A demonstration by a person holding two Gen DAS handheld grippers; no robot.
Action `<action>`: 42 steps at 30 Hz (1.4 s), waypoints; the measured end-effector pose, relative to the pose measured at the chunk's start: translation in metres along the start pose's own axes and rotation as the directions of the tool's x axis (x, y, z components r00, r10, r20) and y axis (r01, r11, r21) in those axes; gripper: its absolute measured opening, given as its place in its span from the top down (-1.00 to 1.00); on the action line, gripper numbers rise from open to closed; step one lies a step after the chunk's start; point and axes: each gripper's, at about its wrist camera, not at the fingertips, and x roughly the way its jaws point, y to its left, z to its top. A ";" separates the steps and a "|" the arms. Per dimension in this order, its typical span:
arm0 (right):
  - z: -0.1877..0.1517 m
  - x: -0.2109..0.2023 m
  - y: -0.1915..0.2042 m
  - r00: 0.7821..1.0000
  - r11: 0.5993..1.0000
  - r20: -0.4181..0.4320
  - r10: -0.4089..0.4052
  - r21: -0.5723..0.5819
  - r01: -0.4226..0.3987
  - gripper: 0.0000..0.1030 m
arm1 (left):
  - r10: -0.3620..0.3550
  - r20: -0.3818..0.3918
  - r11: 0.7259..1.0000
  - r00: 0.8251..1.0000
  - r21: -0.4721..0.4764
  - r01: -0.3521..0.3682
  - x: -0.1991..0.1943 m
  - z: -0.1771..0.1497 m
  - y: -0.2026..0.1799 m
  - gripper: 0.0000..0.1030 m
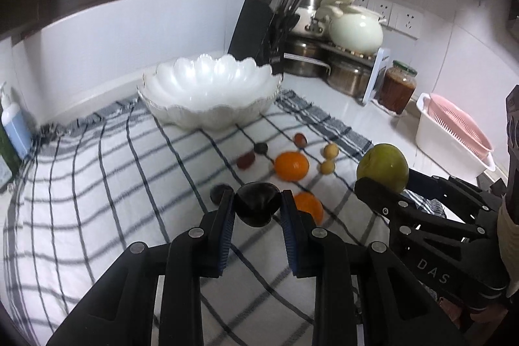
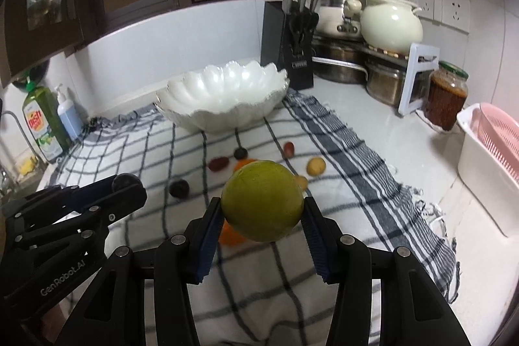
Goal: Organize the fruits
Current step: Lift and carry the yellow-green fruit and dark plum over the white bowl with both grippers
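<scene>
Checked cloth (image 1: 97, 184) covers the surface in front of me, with a blue soap bottle (image 1: 14, 125) at its far left edge. My left gripper (image 1: 258, 209) has its jaws narrow and clamped on a dark plum (image 1: 256, 206), held above the cloth. Beyond it the white scalloped bowl (image 1: 211, 96) sits empty at the cloth's back edge. Between bowl and grippers I see loose fruit on the cloth: an orange (image 1: 291, 166), a second orange (image 1: 308, 206) just beside my left jaws, and several small dark and yellow pieces. My right gripper (image 2: 262, 206) grips a green citrus fruit (image 2: 262, 200) between its pads, lifted clear. A pink strainer (image 2: 499, 132) stands far right.
</scene>
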 end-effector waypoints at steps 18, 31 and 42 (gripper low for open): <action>0.041 -0.003 0.020 0.994 1.000 0.112 -0.010 0.024 0.007 0.03 | -0.061 0.093 0.998 0.994 0.039 0.057 -0.008 0.045 0.026 0.45; 0.090 0.017 0.007 0.984 0.996 0.156 0.089 -0.029 -0.085 0.03 | 0.026 0.177 1.000 0.984 -0.007 -0.025 -0.009 0.086 0.030 0.45; 0.139 0.033 0.019 0.969 0.993 0.226 0.103 -0.081 -0.086 0.03 | 0.038 0.186 0.999 0.982 -0.001 -0.039 0.011 0.131 0.048 0.45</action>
